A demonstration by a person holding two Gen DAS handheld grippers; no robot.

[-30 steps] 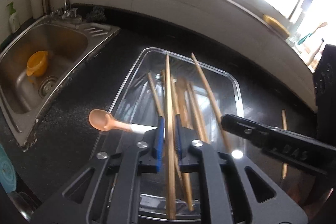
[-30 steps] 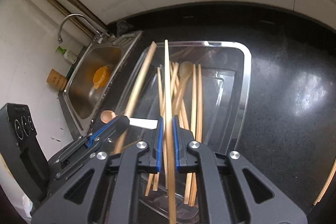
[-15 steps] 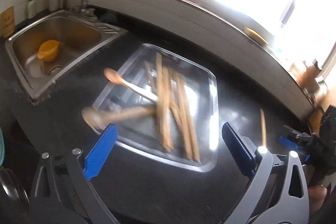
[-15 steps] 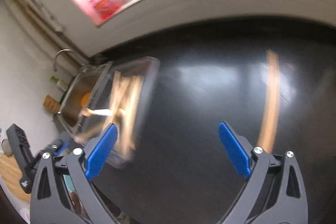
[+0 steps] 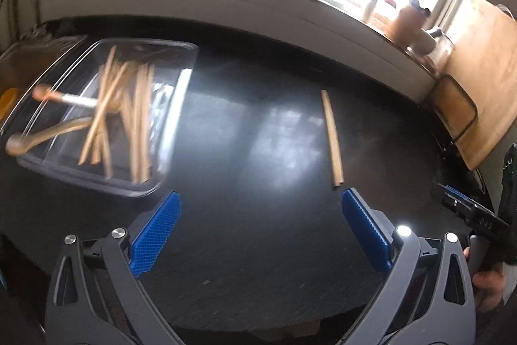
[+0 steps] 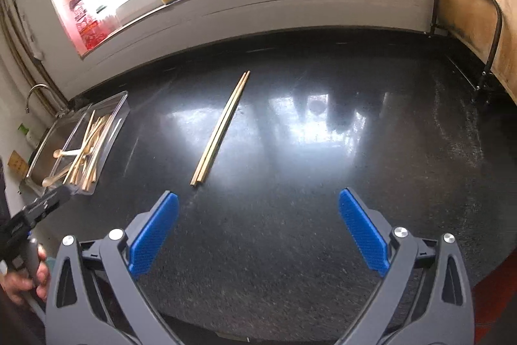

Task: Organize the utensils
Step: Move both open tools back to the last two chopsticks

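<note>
Two chopsticks (image 6: 221, 126) lie side by side on the counter (image 6: 323, 215), right of the tray (image 6: 119, 105). Their long axis runs near-to-far, near ends just ahead of the right gripper (image 6: 258, 231), left of centre. Left gripper (image 5: 261, 231) sits similarly close. Both spread wide, empty.

Tray (image 5: 174, 105) contents motion-blurred in left view; sink (image 6: 48, 138) mostly behind tray.

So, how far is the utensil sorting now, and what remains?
Mostly done: many wooden chopsticks and two spoons lie in the clear plastic tray beside the sink. Nothing is in hand: the left gripper and right gripper both stand open and empty. Left: one pair of wooden chopsticks lying on the black countertop.
</note>
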